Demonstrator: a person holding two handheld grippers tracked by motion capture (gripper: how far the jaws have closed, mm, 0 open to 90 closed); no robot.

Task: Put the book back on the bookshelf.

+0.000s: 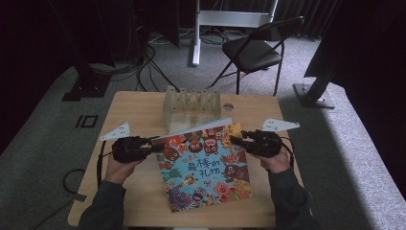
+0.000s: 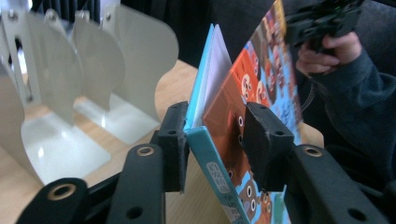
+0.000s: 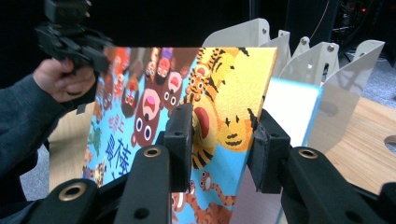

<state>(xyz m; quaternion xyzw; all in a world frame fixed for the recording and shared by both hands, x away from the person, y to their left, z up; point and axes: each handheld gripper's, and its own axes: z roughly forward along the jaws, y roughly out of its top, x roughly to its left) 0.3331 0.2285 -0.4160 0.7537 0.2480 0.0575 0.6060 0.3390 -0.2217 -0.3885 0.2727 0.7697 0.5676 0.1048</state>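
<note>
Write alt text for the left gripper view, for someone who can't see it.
Two black jaws of the left gripper clamp the spine corner of a colourful picture book, its far edge tipped up off the wooden table. Pale metal bookends stand on the left. At top right, a hand grips the right gripper at the book's other side.

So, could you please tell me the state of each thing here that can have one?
picture book: far edge lifted off the table, near edge resting on it, cover slightly parted from the pages.
left gripper: jaws on either side of the book's spine corner.
right gripper: jaws around the book's other far corner.
book rack: upright, slots empty.
folding chair: unfolded, unoccupied.
</note>
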